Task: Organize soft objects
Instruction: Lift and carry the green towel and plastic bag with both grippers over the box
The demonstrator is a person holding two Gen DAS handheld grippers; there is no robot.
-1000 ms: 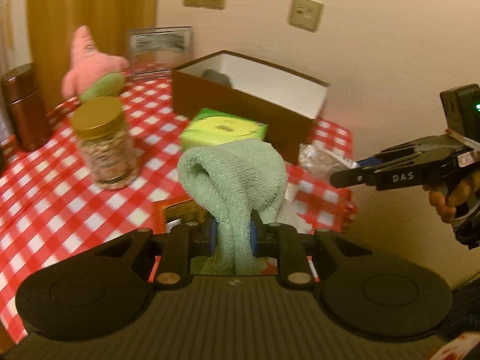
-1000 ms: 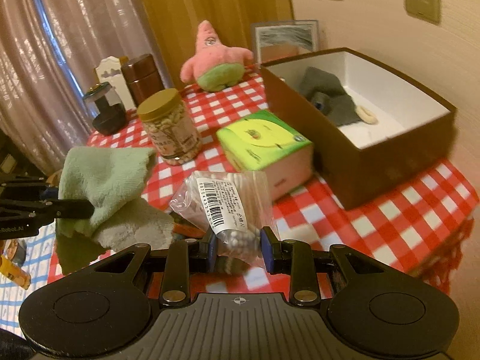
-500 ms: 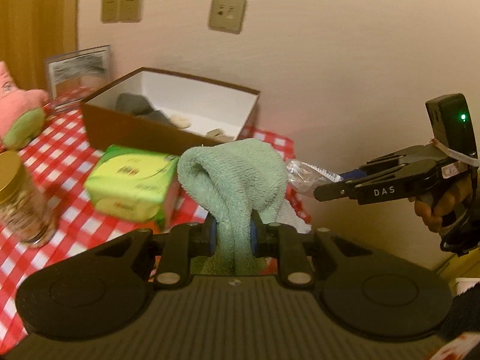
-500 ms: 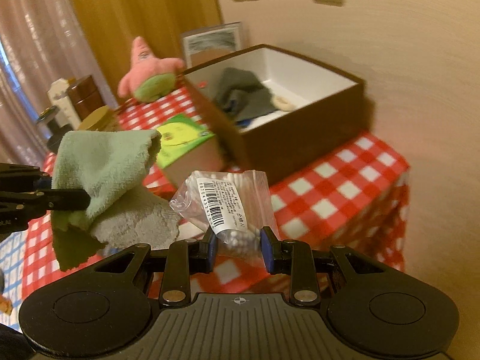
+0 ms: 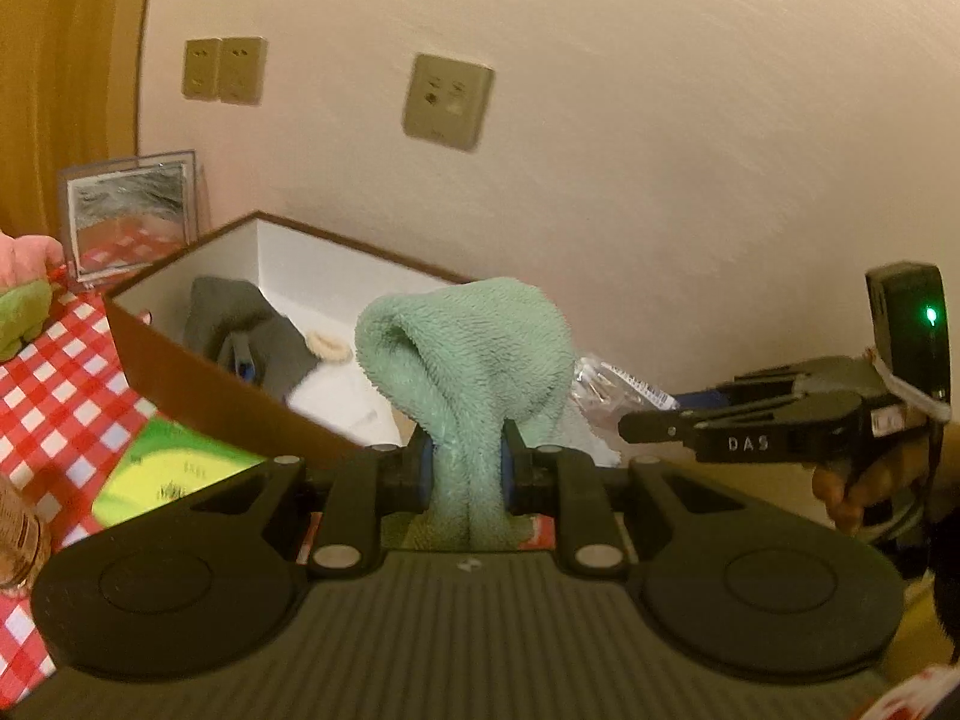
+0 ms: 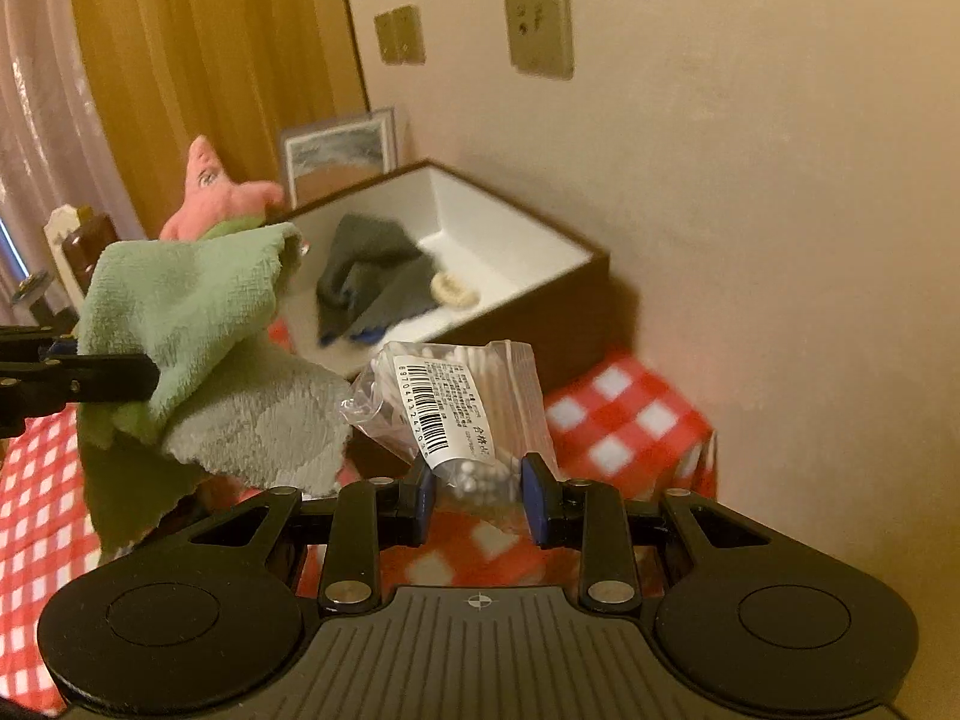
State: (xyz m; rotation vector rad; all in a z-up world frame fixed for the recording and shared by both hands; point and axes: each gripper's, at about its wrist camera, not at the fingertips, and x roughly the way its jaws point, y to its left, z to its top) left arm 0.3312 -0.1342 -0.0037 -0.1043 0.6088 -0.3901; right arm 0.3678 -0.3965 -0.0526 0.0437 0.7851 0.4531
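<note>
Pinching green towel (image 5: 474, 354) in left jaws, right jaws clamping swab bag (image 6: 462, 396) near box (image 6: 528, 228)

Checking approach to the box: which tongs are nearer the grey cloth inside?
Hard to call. Left tongs and right tongs both hover short of the box holding the grey cloth.

Pink plush (image 5: 21, 294) cut by left edge, left of brown box (image 5: 198, 372). Jar (image 5: 18, 546) likewise cropped. Box's near interior hidden behind green towel (image 5: 474, 360). Bag label (image 6: 447, 414) text unreadable.
</note>
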